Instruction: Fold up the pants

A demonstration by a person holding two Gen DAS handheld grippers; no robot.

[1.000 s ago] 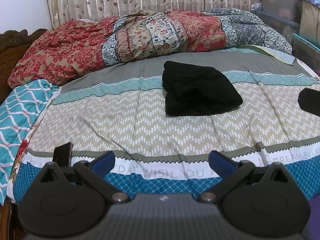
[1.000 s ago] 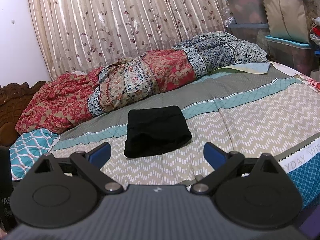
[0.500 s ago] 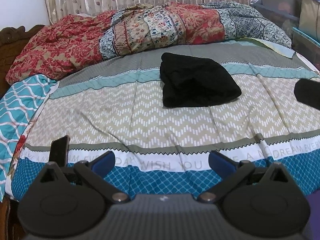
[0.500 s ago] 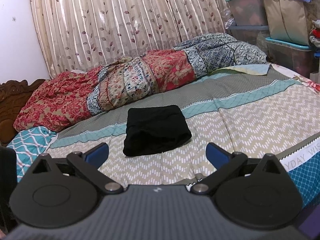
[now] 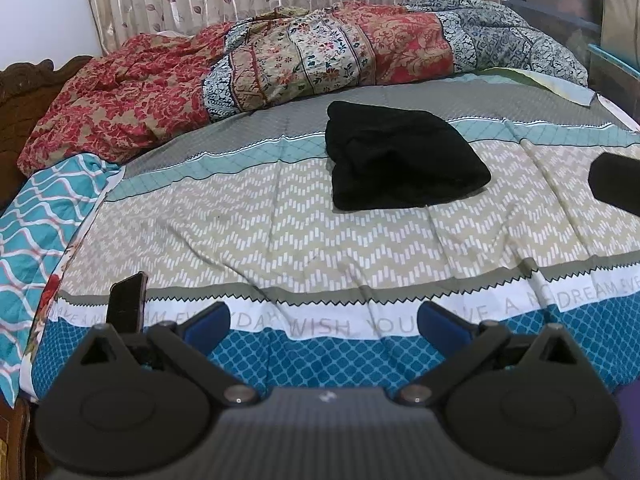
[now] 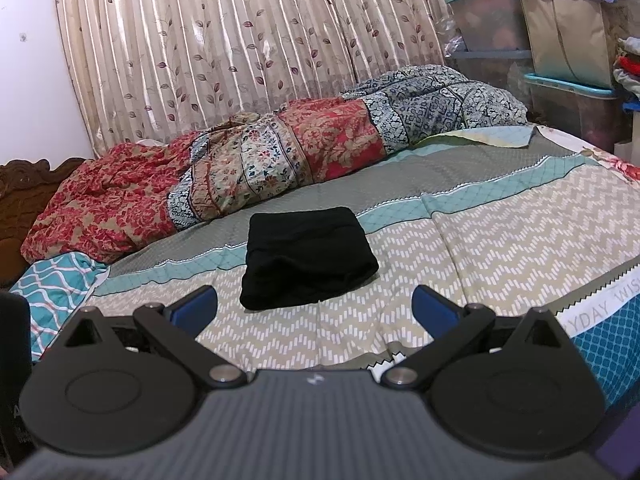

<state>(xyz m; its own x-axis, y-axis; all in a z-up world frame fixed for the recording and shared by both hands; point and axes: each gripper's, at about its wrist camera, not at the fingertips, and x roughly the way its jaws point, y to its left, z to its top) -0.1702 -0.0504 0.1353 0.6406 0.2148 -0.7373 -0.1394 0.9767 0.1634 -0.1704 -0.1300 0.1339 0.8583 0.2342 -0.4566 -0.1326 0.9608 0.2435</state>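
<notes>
Left wrist view: soft black pants (image 5: pixel 404 160) folded into a lumpy rectangle.

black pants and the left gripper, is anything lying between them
Nothing lies there: in the left wrist view only bare patterned bedsheet runs from the open left gripper to the folded black pants.

Layout from my 2 wrist cameras

I see the folded pants (image 5: pixel 404 160) lying on the bedspread (image 5: pixel 280 232) mid-bed, with the rumpled quilt (image 5: pixel 280 64) behind them and the curtain (image 6: pixel 240 60) behind that. A phone (image 5: pixel 126 304) lies near the front left edge. My left gripper (image 5: pixel 324 320) and right gripper (image 6: pixel 314 306) hang before the pants, well apart from them.
</notes>
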